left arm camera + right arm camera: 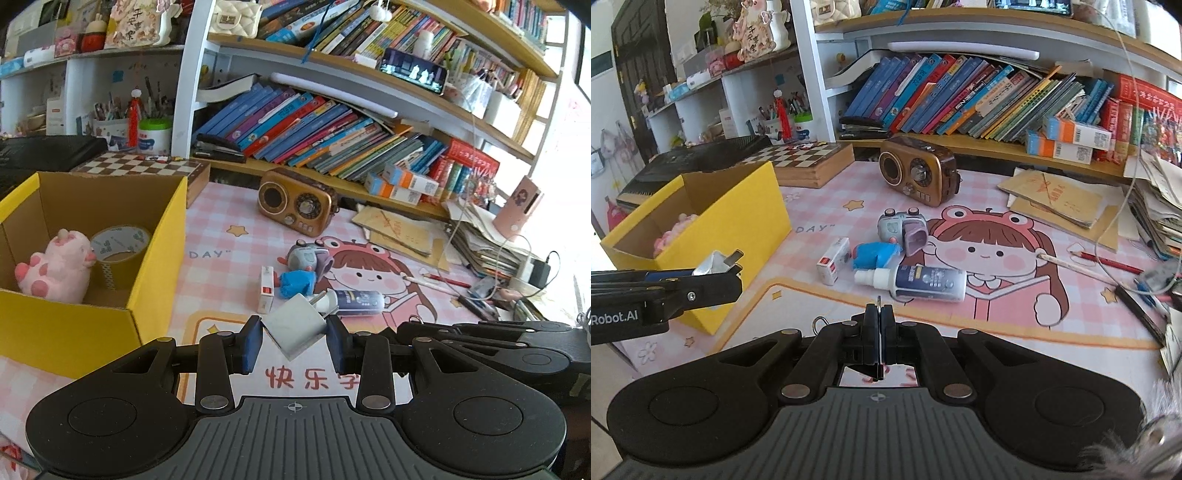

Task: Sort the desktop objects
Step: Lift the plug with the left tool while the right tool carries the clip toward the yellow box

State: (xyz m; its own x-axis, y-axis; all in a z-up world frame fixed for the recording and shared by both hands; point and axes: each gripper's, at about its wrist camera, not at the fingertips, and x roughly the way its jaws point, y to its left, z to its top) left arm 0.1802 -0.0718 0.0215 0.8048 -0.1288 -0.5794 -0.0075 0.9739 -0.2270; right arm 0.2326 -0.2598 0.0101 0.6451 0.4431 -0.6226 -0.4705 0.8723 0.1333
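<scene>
Gripping the white charger plug [295, 329] between its blue pads [252, 345], your left gripper [294, 341] holds it tilted on one corner, lifted above the pink desk mat [221, 266]; the right wrist view shows its metal prongs pointing toward the yellow cardboard box [155, 280]. That box sits just to your left, open at the top, its near right corner close beside the left finger. Inside it a pink plush toy [59, 266] leans against a roll of tape [120, 242], with bare cardboard floor to the right of the toy.

Ahead of the plug, the loose items crowd together: a white-capped spray bottle [354, 302] lying on its side, a blue clay lump [297, 282], a small white-and-red box [266, 288], and a grey toy camera [308, 254], all touching or nearly touching. The brown retro radio [295, 203] stands farther back, well apart from them, near the bookshelf edge. A checkered chess box [147, 166] lies behind the yellow box.

Your right gripper [878, 332] has its fingers pressed fully together on a thin metal ring clip [878, 301], which sticks up at the tips. It hangs over the mat's orange border, with bare mat between it and the bottle. Pencils [1108, 263] and cables crowd the right edge.
</scene>
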